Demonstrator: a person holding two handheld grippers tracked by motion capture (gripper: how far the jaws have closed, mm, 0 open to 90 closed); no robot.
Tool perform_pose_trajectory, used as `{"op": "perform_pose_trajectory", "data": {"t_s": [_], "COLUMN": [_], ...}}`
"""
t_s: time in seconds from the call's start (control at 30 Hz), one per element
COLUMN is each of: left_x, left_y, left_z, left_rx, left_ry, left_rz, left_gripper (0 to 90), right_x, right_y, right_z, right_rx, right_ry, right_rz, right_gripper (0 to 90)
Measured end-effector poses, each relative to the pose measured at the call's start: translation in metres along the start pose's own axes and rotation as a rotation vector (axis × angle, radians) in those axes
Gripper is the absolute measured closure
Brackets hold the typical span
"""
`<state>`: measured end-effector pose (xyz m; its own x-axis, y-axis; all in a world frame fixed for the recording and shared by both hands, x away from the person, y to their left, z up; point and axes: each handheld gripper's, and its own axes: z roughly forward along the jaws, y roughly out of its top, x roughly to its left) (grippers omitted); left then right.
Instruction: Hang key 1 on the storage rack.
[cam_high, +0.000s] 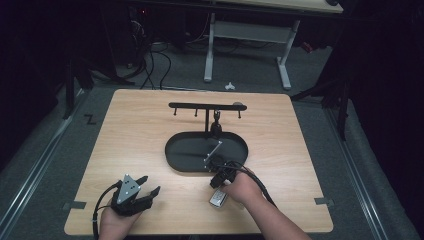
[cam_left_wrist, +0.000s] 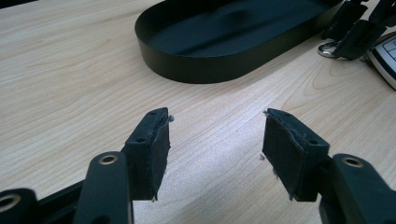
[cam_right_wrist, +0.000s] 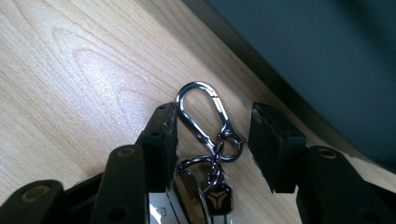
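A bunch of keys lies on the wooden table just in front of the black oval tray (cam_high: 172, 160). Its silver carabiner (cam_right_wrist: 201, 116) lies flat on the wood and links through rings to a small black emblem tag (cam_right_wrist: 217, 200) and a silver-white key fob (cam_high: 218, 199). My right gripper (cam_right_wrist: 212, 114) points down over it, open, with the carabiner between its pads and the left pad close beside the clip. My left gripper (cam_high: 151, 183) rests near the table's front left, open, with bare wood between its pads (cam_left_wrist: 152, 149).
A black stand with a crossbar of hooks (cam_high: 207, 106) rises from the tray's far side, and a small dark item hangs on it. In the left gripper view the tray wall (cam_left_wrist: 196, 70) lies ahead and the right gripper (cam_left_wrist: 355, 28) is at the top right. Bare tabletop lies to both sides.
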<state>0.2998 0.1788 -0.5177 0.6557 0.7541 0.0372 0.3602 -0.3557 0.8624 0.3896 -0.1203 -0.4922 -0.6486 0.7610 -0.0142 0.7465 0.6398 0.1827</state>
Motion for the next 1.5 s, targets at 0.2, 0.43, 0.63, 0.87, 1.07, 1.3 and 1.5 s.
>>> {"op": "perform_pose_trajectory", "data": {"t_s": [0.2, 0.43, 0.63, 0.87, 1.07, 1.3, 1.5], "left_x": [-0.001, -0.001, -0.002, -0.002, -0.003, -0.004, -0.004], "left_y": [0.000, 0.000, 0.000, 0.000, 0.000, 0.000, 0.000], "left_z": [0.000, 0.001, 0.001, 0.002, 0.002, 0.003, 0.003], "left_rx": [0.002, 0.002, 0.001, 0.004, 0.007, 0.012, 0.011], "left_ry": [-0.003, -0.005, -0.008, -0.009, -0.011, -0.016, -0.017], "left_rz": [0.002, 0.004, 0.007, 0.010, 0.017, 0.021, 0.023], "left_gripper": [41.4, 41.5, 41.5, 41.5, 41.5, 41.5, 41.5], "right_x": [0.004, 0.013, 0.018, 0.024, 0.019, 0.024, 0.029], "right_y": [-0.002, -0.004, -0.003, -0.005, -0.007, -0.012, -0.015], "right_z": [-0.001, -0.002, -0.008, -0.010, -0.014, -0.010, -0.008], "right_rx": [-0.010, -0.013, -0.041, -0.044, -0.058, -0.055, -0.054], "right_ry": [0.005, 0.035, 0.027, 0.006, -0.071, -0.070, -0.062], "right_rz": [-0.017, -0.086, -0.123, -0.152, -0.155, -0.181, -0.194], "right_gripper": [68.2, 75.2, 83.7, 84.3, 84.3, 83.2, 80.9]}}
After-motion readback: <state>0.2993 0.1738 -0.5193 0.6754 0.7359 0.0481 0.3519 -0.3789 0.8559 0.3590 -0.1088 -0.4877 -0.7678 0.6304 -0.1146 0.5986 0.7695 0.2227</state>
